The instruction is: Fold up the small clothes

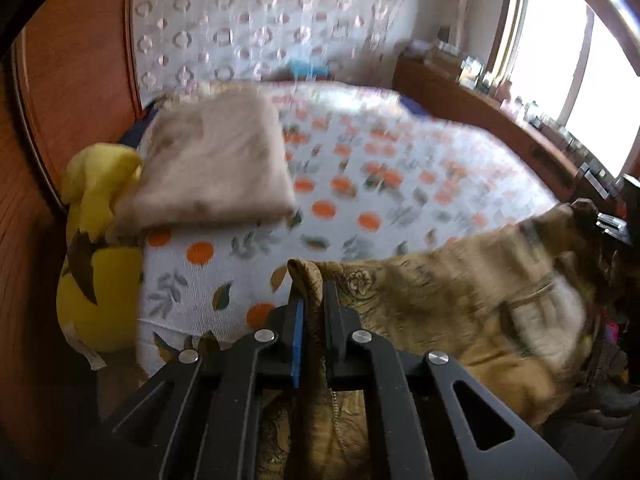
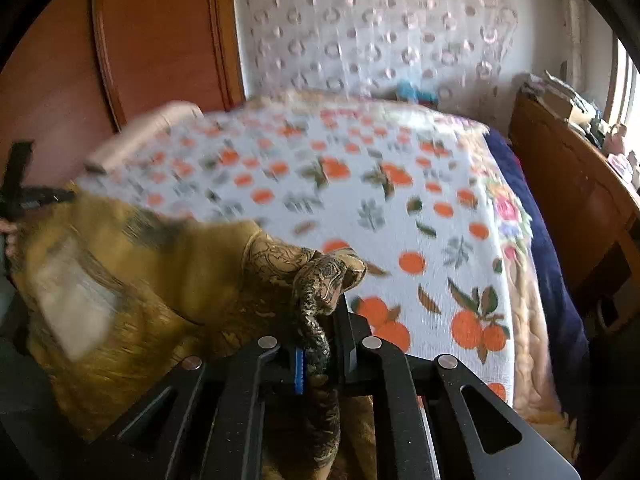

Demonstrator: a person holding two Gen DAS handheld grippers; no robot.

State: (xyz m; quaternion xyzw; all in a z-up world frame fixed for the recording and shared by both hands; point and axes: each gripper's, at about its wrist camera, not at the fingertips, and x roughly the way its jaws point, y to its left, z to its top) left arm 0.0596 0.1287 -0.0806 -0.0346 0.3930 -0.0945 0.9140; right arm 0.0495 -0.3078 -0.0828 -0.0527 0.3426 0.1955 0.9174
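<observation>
Both tongs, left tongs [image 1: 310, 300] and right tongs [image 2: 320, 312], grip corners of the mustard patterned garment [image 1: 440, 300]; keep that edge taut and level while spreading it on the bed [image 1: 400, 168].

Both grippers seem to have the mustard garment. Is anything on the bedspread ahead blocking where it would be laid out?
Nothing visible. The mustard garment hangs pinched between the left gripper and right gripper; the bedspread ahead is bare. The folded beige blanket lies far left.
</observation>
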